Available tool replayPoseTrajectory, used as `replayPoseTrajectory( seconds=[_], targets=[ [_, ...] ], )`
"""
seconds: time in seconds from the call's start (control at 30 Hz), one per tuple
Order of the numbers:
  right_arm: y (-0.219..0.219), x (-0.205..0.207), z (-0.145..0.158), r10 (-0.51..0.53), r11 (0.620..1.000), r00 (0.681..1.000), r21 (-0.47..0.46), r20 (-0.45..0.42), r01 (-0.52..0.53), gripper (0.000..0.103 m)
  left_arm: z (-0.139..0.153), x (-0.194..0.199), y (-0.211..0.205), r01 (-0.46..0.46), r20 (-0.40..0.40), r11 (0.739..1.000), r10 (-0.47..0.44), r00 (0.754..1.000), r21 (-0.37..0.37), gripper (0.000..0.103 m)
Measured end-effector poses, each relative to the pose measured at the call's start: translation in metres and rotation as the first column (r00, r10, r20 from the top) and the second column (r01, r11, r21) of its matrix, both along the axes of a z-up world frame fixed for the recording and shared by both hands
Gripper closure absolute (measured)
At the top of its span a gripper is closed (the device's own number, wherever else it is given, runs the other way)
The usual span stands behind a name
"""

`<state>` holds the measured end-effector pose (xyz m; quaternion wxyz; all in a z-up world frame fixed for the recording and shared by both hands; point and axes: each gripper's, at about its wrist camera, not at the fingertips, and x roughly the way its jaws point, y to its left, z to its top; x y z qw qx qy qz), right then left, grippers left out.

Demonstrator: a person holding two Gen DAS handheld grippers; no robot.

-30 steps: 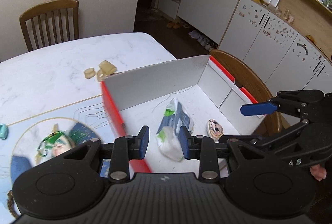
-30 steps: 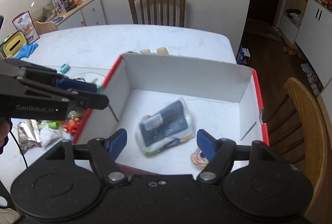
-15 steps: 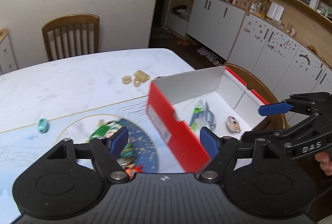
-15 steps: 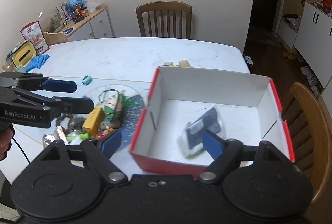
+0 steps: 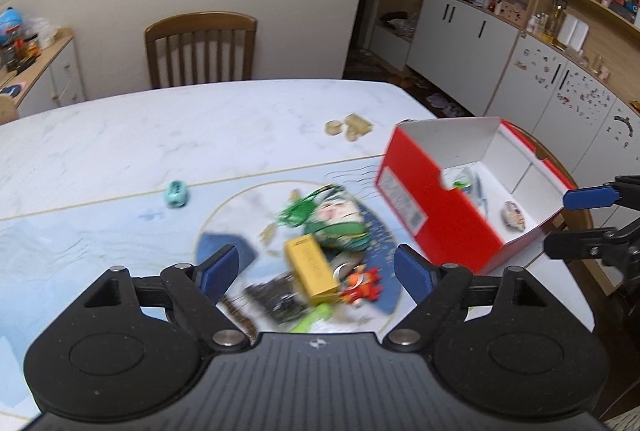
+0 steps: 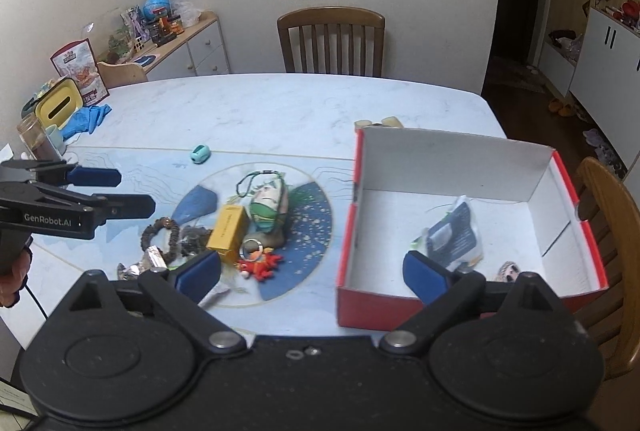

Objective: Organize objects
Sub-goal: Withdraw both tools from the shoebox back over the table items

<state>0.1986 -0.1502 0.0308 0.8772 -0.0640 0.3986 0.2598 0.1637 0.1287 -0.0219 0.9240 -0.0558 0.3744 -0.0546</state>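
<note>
A: Where are we? Both tools look empty.

B: Yes. The left tool [image 5: 316, 267] and right tool [image 6: 312, 269] hang with jaws spread wide, holding nothing. I'd say it's between picks: next, close on the yellow rectangular carton [image 6: 227, 233] in the heap on the marble tabletop [image 6: 280, 103].

A: And the count?

B: Two items lie in the red cardboard box [image 6: 476, 301], a blue-and-white packet [image 6: 454, 233] and a small round badge [image 6: 507, 272]; one teal trinket [image 6: 200, 153] sits farther off

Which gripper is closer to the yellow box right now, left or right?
Left, probably. The left gripper hangs open right over the yellow box in the pile. The right gripper is open, farther off toward the red box.
</note>
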Motion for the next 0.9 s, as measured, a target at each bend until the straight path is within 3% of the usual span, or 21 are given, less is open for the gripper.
replayPoseTrajectory(
  seconds=[0.07,0.2,0.4,0.73,0.9],
  targets=[
    [0.007,-0.005,-0.002,0.002,1.000,1.000,0.008,-0.003,-0.002,0.006,-0.003,-0.005,0.010,-0.014,-0.005,1.000,0.015,1.000,0.006,0.017],
    [0.021,-0.012,-0.008,0.011,1.000,1.000,0.019,-0.014,-0.011,0.006,-0.010,-0.014,0.030,-0.031,-0.002,0.999,0.031,1.000,0.011,0.000],
    [0.045,-0.021,-0.024,0.035,0.999,0.999,0.012,-0.026,-0.034,0.006,-0.030,-0.026,0.048,-0.017,-0.010,1.000,0.017,1.000,0.024,0.000],
    [0.076,-0.017,-0.065,0.025,1.000,0.996,-0.006,-0.086,-0.026,0.006,-0.079,-0.040,0.058,0.041,-0.088,0.998,-0.036,0.995,0.057,0.000],
    [0.096,-0.011,-0.090,0.045,0.997,0.991,-0.057,-0.124,-0.053,0.006,-0.095,-0.045,0.051,0.122,-0.113,0.992,-0.118,0.987,0.029,0.000]
  ],
)
